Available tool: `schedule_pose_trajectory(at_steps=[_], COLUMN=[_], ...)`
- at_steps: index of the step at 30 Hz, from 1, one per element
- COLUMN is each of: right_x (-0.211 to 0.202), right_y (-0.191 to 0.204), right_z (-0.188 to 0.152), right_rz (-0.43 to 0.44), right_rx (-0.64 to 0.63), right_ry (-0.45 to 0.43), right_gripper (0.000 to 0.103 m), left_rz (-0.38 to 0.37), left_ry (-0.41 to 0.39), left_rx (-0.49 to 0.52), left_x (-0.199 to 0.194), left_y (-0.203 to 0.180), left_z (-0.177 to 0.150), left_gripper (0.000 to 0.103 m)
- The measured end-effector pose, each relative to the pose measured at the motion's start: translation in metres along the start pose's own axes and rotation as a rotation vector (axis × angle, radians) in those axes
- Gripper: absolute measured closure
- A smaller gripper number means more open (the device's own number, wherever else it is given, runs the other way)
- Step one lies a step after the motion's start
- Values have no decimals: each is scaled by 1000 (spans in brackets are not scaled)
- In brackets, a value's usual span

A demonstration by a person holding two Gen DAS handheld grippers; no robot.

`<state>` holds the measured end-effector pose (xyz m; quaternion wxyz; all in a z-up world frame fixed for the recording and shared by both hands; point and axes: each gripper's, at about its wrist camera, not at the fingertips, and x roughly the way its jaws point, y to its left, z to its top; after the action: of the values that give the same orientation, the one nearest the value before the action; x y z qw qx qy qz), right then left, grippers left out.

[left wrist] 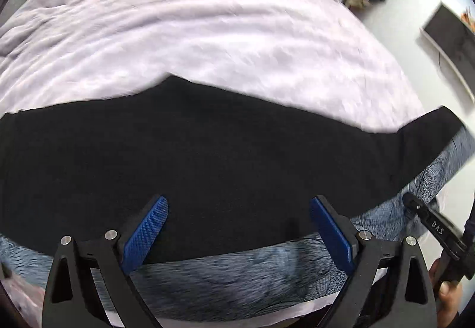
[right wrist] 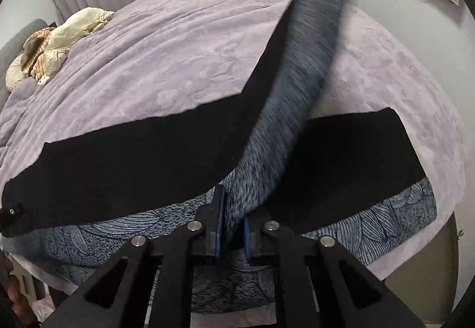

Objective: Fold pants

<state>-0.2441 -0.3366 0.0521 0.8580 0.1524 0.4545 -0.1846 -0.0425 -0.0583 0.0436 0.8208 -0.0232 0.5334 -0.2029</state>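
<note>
We see the right gripper [right wrist: 233, 231] pinching a blurry strip of the black pants [right wrist: 142, 147] on the bed [right wrist: 178, 46], the left gripper [left wrist: 239, 227] fingers spread wide.

The blurred blue-grey patterned trouser leg [right wrist: 299, 66] rising from the right claw [right wrist: 233, 234] runs past the picture's top edge.

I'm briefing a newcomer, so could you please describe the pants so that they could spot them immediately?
A lavender bedspread covers the bed. Along its near edge lie the pants, black outside, blue leaf-print inside, one lifted part clamped in the right gripper. The cream bundle far off is pale.
</note>
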Motion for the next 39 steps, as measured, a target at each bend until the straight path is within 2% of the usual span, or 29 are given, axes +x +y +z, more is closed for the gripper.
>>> schedule_pose_trajectory(at_steps=[1, 2, 3, 5, 7, 10, 11, 12, 13, 14, 17, 19, 21, 24, 26, 28, 29, 31, 32, 34, 35, 37, 38, 39], right_x=[2, 2, 2, -3, 1, 27, 35, 41, 42, 41, 22, -12, -60, -115, -135, -132, -117, -78, -47, -9, 10, 16, 11, 4], right_y=[-6, -13, -22, -33, -60, -105, -117, -127, -133, -137, -145, -124, -111, -96, -89, -84, -81, -79, -81, -88, -92, -99, -103, -111], right_z=[-3, -1, 3, 17, 31, 47, 48, 50, 52, 54, 61, 67, 73, 81, 81, 78, 74, 68, 63, 50, 46, 44, 44, 45], right_rz=[-17, -8, 7, 42, 93, 206, 249, 291, 293, 289, 347, 310, 313, 334, 295, 203, 129, 36, -2, -16, -6, -7, -37, -82], right_rx=[8, 23, 48, 122, 232, 389, 424, 447, 453, 447, 423, 342, 256, 199, 166, 123, 98, 57, 39, 52, 56, 67, 86, 108], right_ry=[1, -8, -25, -73, -138, -155, -159, -167, -178, -174, -187, -241, -322, -398, -426, -401, -365, -280, -210, -116, -70, -63, -73, -97], right_gripper=[72, 60, 41, 20, 18, 18, 21, 37, 55, 97, 97, 97, 97, 97, 97, 96, 96, 95, 95, 95, 91, 71, 49, 33], left_rz=[-4, 63, 110, 147, 128, 119, 125, 134, 141, 141, 127, 105, 72, -21, -31, 8, 25, 60, 86, 120, 134, 132, 122, 117], left_ry=[36, 47, 30, 18, 26, 42, 43, 44, 46, 50, 63, 56, 30, 5, 6, 28, 47, 93, 114, 133, 119, 109, 101, 90], left_rx=[24, 65, 110, 144, 117, 96, 99, 102, 100, 97, 83, 68, 62, 90, 117, 147, 153, 163, 173, 182, 191, 199, 196, 191], left_x=[13, 24, 27, 30, 30, 31, 32, 33, 35, 37, 33, 21, 5, -16, -17, -7, -1, 8, 19, 27, 27, 23, 20, 16], left_y=[-9, -20, -32, -39, -29, -27, -29, -30, -31, -32, -36, -29, -30, -34, -40, -44, -43, -42, -43, -45, -48, -52, -54, -56], left_z=[0, -3, -11, -12, -12, -10, -9, -9, -9, -8, -1, 5, 12, 17, 17, 16, 14, 6, 2, -2, -4, -5, -5, -6], left_gripper=[7, 7, 7, 5, 4, 4, 3, 2, 1, 1, 1, 1, 1, 1, 1, 1, 1, 1, 1, 1, 1, 1, 1, 1])
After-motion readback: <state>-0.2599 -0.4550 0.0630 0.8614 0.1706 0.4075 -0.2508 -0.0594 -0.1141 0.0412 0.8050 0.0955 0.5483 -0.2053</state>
